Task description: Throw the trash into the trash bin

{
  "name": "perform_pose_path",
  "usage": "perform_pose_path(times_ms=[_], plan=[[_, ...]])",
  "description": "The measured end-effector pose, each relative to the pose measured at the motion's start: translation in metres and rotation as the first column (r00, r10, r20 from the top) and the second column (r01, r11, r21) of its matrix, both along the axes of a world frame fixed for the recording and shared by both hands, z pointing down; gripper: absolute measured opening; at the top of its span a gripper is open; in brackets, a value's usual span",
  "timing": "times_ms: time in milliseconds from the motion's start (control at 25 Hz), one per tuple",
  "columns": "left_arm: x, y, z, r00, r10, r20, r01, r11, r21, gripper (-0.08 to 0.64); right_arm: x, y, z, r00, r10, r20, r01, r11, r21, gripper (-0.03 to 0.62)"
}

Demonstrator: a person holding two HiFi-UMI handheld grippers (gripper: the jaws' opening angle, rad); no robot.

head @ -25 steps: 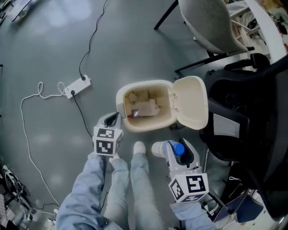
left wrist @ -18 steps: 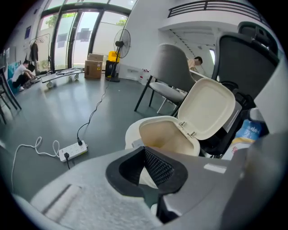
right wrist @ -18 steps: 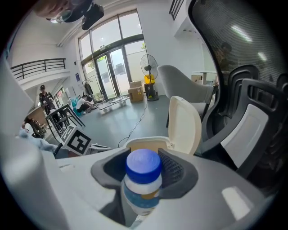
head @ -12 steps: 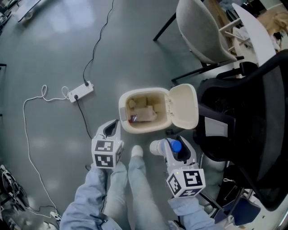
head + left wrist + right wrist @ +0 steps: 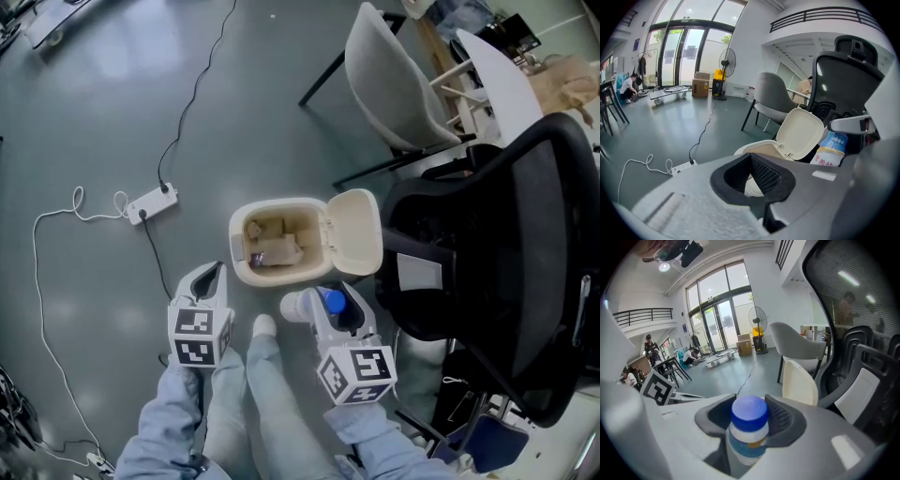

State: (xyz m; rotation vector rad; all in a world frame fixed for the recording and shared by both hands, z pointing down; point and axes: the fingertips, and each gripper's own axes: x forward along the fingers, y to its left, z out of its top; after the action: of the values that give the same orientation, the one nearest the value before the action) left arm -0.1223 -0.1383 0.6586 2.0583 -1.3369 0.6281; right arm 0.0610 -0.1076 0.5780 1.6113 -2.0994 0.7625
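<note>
Bright daylight pours through the tall windows [image 5: 689, 51] ahead of the left gripper [image 5: 751, 174] and sheens the floor [image 5: 112, 66]. Both gripper views bulge, corners black; the close jaws look soft.

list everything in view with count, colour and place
trash bin: one, cream, on the floor, lid open to the right
trash: several pieces, brownish, inside the bin
power strip: one, white, floor left of the bin
chairs: two, grey shell chair and black mesh chair, right side
bottle: one, white with blue cap, between the right jaws
left gripper: one, grey, jaws apart, empty
right gripper: one, grey, jaws closed on the bottle
legs: two, pale blue trousers, bottom centre
</note>
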Motion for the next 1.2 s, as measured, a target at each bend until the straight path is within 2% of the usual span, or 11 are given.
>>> perform_pose_path(times_ms=[160, 440, 680, 840, 1200], plan=[[-0.012, 0.004, 0.003, 0.999, -0.042, -0.002, 0.042, 0.999, -0.013, 0.009, -0.008, -0.022, 0.009, 0.999, 0.028, 0.032, -0.029, 0.999, 0.042, 0.192], [-0.026, 0.009, 0.01, 0.999, -0.037, 0.025, 0.038, 0.999, -0.037, 0.009, -0.02, -0.065, 0.052, 1.0, 0.022, 0.007, -0.023, 0.996, 0.09, 0.192], [-0.04, 0.007, 0.015, 0.997, -0.059, 0.04, 0.061, 0.997, -0.051, 0.009, -0.017, -0.091, 0.104, 0.999, 0.038, -0.02, -0.037, 0.996, 0.081, 0.193], [-0.044, 0.008, 0.02, 0.997, -0.066, 0.039, 0.068, 0.996, -0.064, 0.009, -0.018, -0.1, 0.135, 0.998, 0.058, -0.009, -0.057, 0.997, 0.042, 0.193], [-0.058, 0.0, 0.022, 0.994, -0.102, 0.029, 0.103, 0.993, -0.057, 0.009, -0.022, -0.108, 0.169, 0.997, 0.072, -0.01, -0.073, 0.997, -0.02, 0.193]])
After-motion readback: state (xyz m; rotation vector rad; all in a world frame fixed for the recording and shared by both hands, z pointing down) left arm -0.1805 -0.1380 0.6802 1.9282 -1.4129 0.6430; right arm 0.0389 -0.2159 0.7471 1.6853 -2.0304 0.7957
